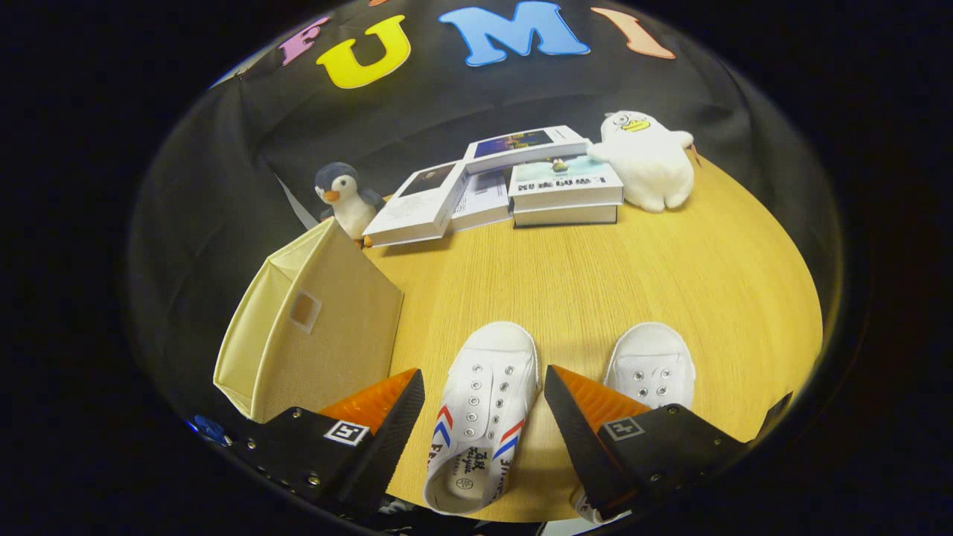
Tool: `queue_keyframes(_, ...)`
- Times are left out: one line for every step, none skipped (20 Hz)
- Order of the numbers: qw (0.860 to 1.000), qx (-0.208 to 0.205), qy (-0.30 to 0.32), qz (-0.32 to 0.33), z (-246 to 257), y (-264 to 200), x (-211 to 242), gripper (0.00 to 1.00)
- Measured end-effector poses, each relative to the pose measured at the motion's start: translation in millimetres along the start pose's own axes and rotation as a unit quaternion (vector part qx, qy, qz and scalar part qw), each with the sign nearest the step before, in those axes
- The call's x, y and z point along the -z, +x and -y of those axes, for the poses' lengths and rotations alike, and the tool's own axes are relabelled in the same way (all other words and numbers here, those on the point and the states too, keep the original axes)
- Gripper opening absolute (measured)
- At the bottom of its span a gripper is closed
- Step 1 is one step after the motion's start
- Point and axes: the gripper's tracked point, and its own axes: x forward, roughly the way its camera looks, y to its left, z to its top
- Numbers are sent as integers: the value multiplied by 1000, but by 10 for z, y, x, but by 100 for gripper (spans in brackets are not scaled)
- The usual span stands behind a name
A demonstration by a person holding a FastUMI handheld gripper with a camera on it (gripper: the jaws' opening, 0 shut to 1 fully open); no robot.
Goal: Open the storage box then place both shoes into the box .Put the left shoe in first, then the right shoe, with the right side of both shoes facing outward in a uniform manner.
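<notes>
A beige fabric storage box [316,327] stands closed on the wooden table [595,275], just left of my left finger. Two white canvas shoes lie with their toes pointing away from me. The left shoe [484,406], with red and blue stripes on its sides, lies between my two fingers. The right shoe [651,372] sits beyond my right finger, which hides its heel. My gripper [484,406] hangs open above the left shoe, and neither finger touches it.
At the back of the table lie several books [514,186], some stacked. A small penguin plush [344,197] stands behind the box, and a white duck plush [649,160] leans by the books on the right.
</notes>
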Motion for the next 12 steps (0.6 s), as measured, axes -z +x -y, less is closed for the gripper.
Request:
queue_keyframes(1000,-2,11,-11,22,34,62,98)
queue_keyframes(1000,-4,21,-21,44,58,112,98)
queue_keyframes(999,-2,29,-31,74,82,166,98)
queue_keyframes(999,1,35,-40,104,108,209,98)
queue_keyframes(998,7,41,-48,150,124,262,93)
queue_keyframes(997,14,44,-58,190,140,315,91)
queue_keyframes(997,15,50,-65,193,144,354,90)
queue_keyframes(996,16,56,-72,203,155,402,87)
queue_keyframes(995,22,59,-80,245,168,453,84)
queue_keyframes(994,21,62,-87,256,189,494,81)
queue_keyframes(994,21,68,-88,255,199,509,79)
queue_keyframes(993,20,74,-91,252,220,511,79)
